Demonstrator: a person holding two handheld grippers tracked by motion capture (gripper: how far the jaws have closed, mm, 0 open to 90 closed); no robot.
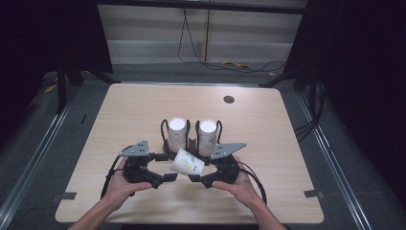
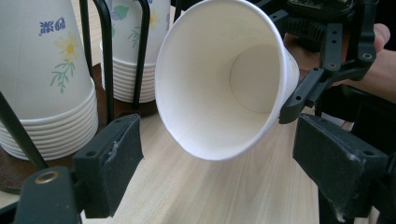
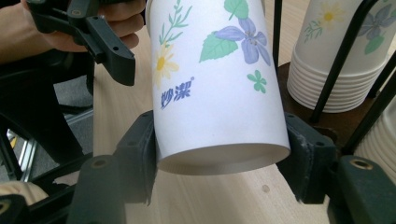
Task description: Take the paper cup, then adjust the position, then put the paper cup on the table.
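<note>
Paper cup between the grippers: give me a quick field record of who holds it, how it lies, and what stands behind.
held item: white paper cup with flower print
holder: right gripper, jaws pressed on the cup's base end
cup pose: tilted on its side above the table, open mouth toward the left gripper
left gripper: jaws wide apart, not touching the cup
behind: two stacks of upside-down paper cups in a black wire rack
surface: light wooden table
</note>
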